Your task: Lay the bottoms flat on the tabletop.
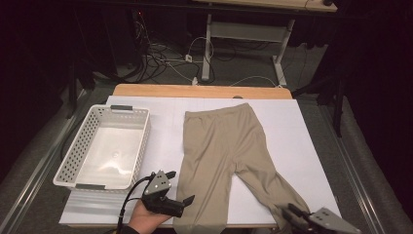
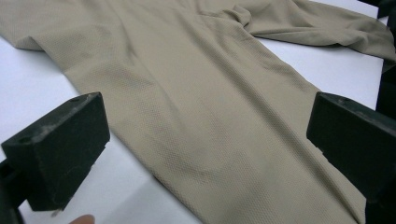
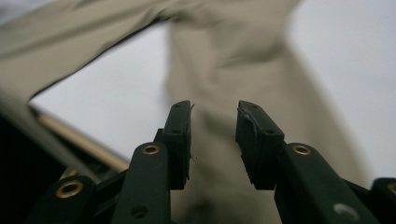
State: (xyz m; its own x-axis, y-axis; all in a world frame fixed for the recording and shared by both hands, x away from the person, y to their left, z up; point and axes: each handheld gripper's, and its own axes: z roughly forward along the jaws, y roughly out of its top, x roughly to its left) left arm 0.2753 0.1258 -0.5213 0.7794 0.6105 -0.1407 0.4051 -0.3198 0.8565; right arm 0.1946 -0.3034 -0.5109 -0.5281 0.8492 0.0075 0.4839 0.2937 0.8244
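Beige trousers lie flat on the white table, right of a white basket. Left gripper spread wide beside one leg; right gripper parted, empty, over the other hem — a shallow pinch could slip or bunch the thin cloth.

The high view looks forward and down from above the near side, taking in the whole white table, with the basket at left. The left gripper view sits low and close, facing right across the beige trousers. The right gripper view, also close, faces along one trouser leg; all three share the trousers.
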